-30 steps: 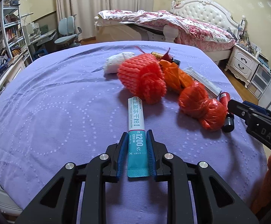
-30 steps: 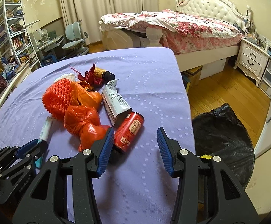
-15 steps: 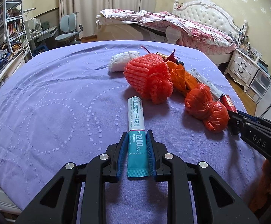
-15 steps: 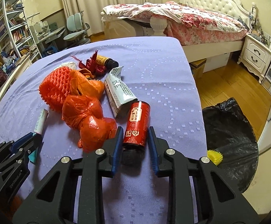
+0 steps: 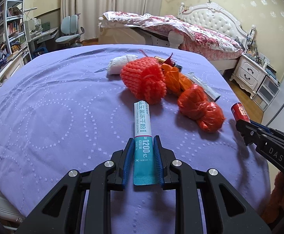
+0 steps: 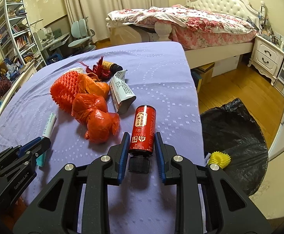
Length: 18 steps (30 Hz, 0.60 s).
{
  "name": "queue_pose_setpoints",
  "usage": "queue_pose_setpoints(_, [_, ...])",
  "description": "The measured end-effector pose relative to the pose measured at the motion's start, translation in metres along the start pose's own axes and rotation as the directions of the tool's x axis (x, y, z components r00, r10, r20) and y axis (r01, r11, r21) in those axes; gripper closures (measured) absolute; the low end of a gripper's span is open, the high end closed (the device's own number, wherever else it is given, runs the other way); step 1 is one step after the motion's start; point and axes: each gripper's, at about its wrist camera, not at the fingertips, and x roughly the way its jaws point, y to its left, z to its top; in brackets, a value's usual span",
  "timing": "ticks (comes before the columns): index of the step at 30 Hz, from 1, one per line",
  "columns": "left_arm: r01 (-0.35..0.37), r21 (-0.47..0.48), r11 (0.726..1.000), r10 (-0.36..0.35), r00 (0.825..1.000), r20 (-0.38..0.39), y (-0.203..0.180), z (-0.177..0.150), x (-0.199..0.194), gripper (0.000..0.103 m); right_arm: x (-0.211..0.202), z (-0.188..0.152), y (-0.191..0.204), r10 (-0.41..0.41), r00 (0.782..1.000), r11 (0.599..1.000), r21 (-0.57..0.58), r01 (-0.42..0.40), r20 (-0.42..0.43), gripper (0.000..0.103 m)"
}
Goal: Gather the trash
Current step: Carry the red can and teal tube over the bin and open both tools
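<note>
The left tongs point(image 5: 143, 152) are clamped on a teal-and-white powder sachet point(image 5: 143, 136), gripping its near teal end; its long axis runs straight away from the tongs toward the far orange foam net point(image 5: 144, 80). The right tongs point(image 6: 141, 152), whose jaws have just been closing, are clamped on a red bottle point(image 6: 143, 129) lying on the purple surface point(image 6: 161, 74) near its right edge, black cap nearest, base pointing far. A black trash bag point(image 6: 237, 136) sits on the floor to the right.
</note>
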Motion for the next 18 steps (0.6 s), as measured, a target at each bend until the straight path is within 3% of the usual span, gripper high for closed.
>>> queue_pose_setpoints(9, [0.039, 0.042, 0.998, -0.04, 0.998, 0.038, -0.028, 0.003, -0.014, 0.08, -0.024, -0.009, -0.021, -0.029, 0.999, 0.999, 0.014, 0.029, 0.036, 0.078])
queue_pose_setpoints(18, [0.117, 0.129, 0.985, -0.126, 0.99, 0.062, -0.079, 0.01, -0.019, 0.08, -0.044, -0.018, -0.058, -0.101, 0.992, 0.993, 0.06, 0.097, 0.07, 0.078])
